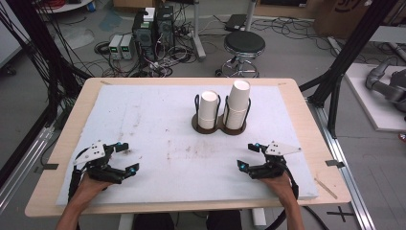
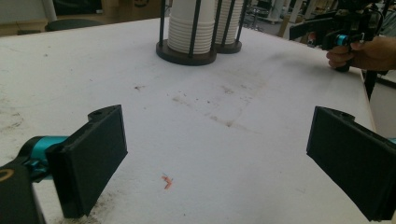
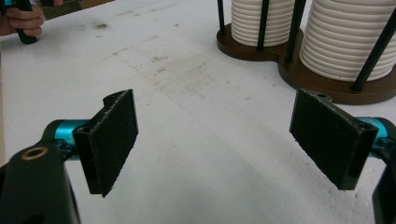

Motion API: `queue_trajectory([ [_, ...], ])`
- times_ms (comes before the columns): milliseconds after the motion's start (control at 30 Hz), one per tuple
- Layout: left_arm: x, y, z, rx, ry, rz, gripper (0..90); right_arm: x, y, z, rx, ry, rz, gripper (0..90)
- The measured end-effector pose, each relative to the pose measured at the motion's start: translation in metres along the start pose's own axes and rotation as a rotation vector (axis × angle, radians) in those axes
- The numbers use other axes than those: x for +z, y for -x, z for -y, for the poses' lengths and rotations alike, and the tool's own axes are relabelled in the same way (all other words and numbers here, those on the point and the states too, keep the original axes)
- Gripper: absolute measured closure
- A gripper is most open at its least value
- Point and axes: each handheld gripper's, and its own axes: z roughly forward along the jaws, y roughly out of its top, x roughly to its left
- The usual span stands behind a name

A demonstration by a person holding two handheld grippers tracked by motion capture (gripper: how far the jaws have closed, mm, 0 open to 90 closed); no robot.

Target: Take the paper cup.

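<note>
Looking down from the high view, I have the left claw (image 1: 128, 155) and the right claw (image 1: 250, 155) parked near the front edge of the tabletop (image 1: 158, 124), both spread open and holding nothing, a ready stance with clear room ahead, I judge. The two cup stacks (image 1: 238, 105) stand upright in a dark wire holder (image 1: 219, 125), which keeps them from tipping; from the right claw they lie at about eleven o'clock, well apart, from the left at about two.

Through the left gripper view, the cup stacks (image 2: 189, 28) sit at twelve o'clock, far beyond the wide-open jaws.

Through the right gripper view, the cup stacks (image 3: 348, 42) sit at one o'clock, nearer, nothing between the jaws.
</note>
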Motion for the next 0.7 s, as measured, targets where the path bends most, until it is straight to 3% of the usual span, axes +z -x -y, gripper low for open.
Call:
queue_trajectory([
  [700,0.0006,0.0006,-0.0001,0.001,0.000,-0.003,4.9,-0.0024,0.0010,0.0002,0.007,0.023,0.001,15.9],
])
